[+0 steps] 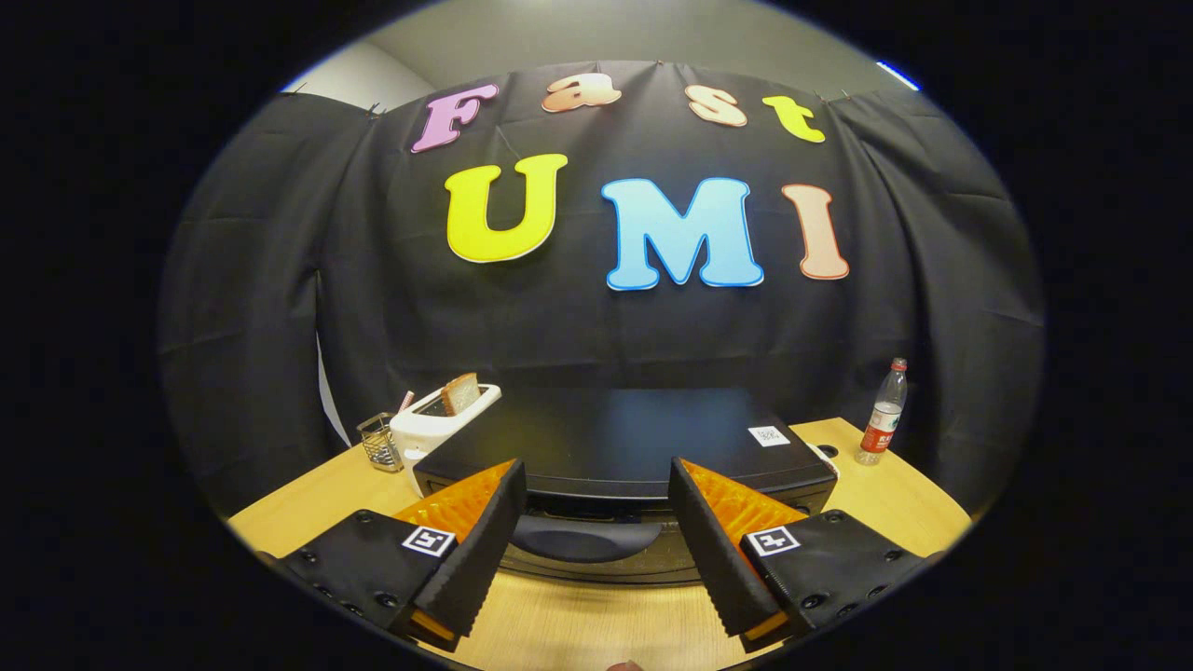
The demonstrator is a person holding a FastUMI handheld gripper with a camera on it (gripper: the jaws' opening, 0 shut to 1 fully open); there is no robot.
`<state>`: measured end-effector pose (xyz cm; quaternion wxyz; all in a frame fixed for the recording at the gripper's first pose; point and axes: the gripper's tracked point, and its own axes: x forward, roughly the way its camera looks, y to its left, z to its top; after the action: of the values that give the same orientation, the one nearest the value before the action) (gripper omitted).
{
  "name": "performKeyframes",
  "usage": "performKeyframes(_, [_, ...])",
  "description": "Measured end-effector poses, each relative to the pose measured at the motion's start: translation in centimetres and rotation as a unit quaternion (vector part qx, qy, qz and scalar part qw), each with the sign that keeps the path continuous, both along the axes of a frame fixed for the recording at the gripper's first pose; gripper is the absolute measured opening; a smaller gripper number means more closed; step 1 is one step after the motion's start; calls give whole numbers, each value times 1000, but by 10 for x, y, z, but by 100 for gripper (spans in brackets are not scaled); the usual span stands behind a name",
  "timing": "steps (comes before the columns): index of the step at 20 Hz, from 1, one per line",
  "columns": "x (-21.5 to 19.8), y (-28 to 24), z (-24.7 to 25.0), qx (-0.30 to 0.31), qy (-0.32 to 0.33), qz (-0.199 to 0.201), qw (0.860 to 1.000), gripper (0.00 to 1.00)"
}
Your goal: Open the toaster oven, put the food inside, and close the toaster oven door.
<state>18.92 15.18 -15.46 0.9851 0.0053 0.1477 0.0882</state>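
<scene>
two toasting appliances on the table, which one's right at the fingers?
The black toaster oven: its door handle sits between the open gripper's fingers. The white slot toaster with bread stands behind it.

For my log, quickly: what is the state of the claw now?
Claw: open, holding nothing; the toaster oven door handle lies just ahead between its fingers.

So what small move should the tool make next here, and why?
Probably ease forward and close on the door handle. The tool is open, its fingers either side of that handle, and the toaster oven looks shut, so the door likely comes first.
</scene>
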Motion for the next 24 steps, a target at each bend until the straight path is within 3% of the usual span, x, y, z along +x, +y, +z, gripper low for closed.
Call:
performKeyframes(6, [5, 9, -23, -16, 20, 2, 1000, 98])
performKeyframes(12, [11, 6, -37, -19, 23, -29, 999, 98])
performKeyframes(24, [-37, 5, -46, -22, 42, -5, 999, 98])
